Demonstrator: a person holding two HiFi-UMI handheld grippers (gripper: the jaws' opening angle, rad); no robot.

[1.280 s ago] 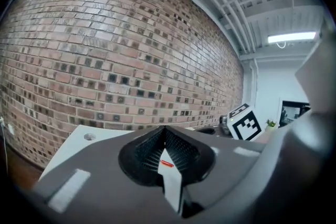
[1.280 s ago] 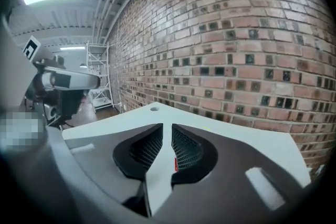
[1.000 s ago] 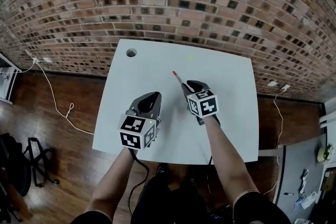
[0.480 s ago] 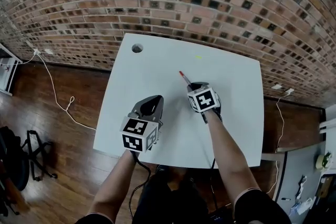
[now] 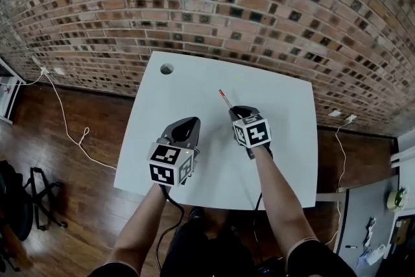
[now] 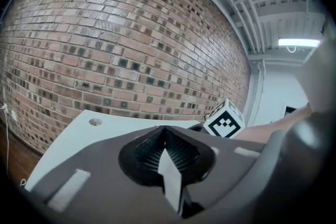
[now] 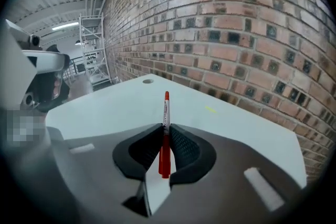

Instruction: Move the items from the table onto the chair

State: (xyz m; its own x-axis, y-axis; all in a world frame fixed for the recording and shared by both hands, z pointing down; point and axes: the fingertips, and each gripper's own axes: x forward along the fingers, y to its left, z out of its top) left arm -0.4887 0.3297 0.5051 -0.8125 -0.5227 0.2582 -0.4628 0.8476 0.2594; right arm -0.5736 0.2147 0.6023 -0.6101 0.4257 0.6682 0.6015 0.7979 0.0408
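White table point(image 5: 285, 139), brick wall point(image 5: 259, 3) behind: my R gripper point(image 7: 165, 126) pinches red pen point(image 7: 166, 107); L gripper point(image 6: 164, 131) pressed together, empty. I'd keep grip firm, pen level, w/ chair unseen.

We count one white table point(image 5: 194, 94), with one round hole point(image 5: 166, 69) and one small yellow mark point(image 5: 237, 80) on its top. We see two grippers, the left gripper point(image 5: 186, 121) and the right gripper point(image 5: 237, 110). We find just one red pen point(image 5: 224, 98) (the only loose item in sight).
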